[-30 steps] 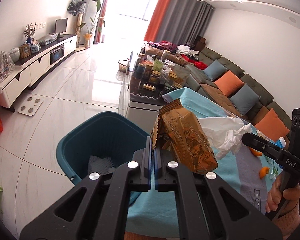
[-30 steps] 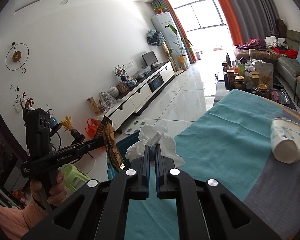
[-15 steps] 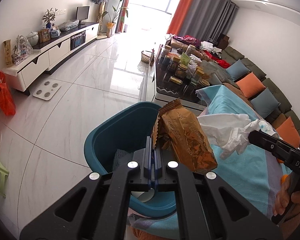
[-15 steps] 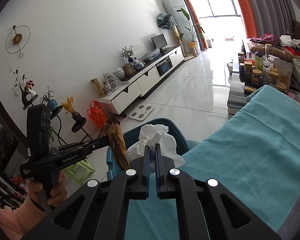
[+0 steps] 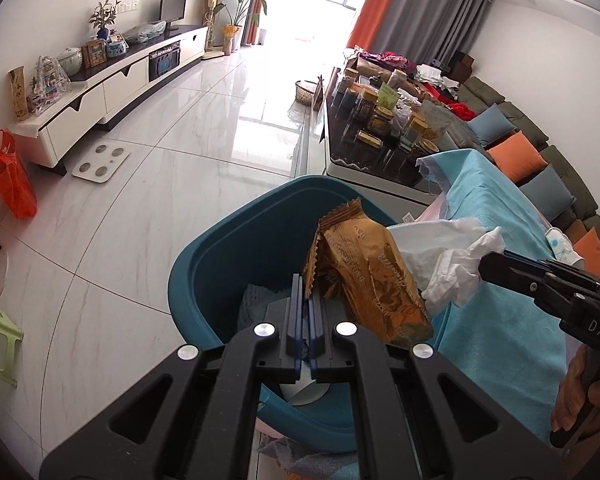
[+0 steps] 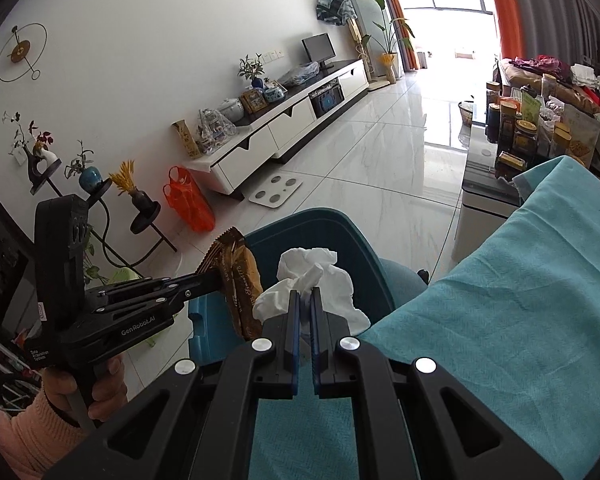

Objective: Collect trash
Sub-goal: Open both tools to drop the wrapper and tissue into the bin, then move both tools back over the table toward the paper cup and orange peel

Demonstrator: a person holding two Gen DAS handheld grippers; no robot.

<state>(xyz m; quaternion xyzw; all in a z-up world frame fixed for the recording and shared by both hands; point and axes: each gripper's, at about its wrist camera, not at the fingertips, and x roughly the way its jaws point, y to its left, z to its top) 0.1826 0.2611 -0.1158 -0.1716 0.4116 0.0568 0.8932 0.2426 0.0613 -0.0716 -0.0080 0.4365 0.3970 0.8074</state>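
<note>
My left gripper (image 5: 307, 298) is shut on the edge of a crinkled golden-brown snack wrapper (image 5: 366, 276), which hangs over the teal bin (image 5: 220, 248). My right gripper (image 6: 305, 296) is shut on a crumpled white tissue (image 6: 312, 276), held above the bin's (image 6: 364, 248) rim beside the table. In the left wrist view the right gripper (image 5: 482, 268) reaches in from the right with the tissue (image 5: 444, 256). From the right wrist camera the left gripper (image 6: 220, 278) shows at the left with the wrapper (image 6: 242, 280). White and grey litter lies in the bin's bottom.
A table under a teal cloth (image 5: 496, 280) stands right of the bin. Beyond it a dark coffee table (image 5: 380, 132) carries several jars. A sofa with orange and blue cushions (image 5: 516, 156) runs along the right. White TV cabinet (image 5: 100, 96), orange bag (image 5: 10, 176) and scale (image 5: 100, 160) are left.
Both grippers have moved left off the table and down toward the bin, carrying the wrapper and the tissue. The bin now lies directly under them and looks larger.
</note>
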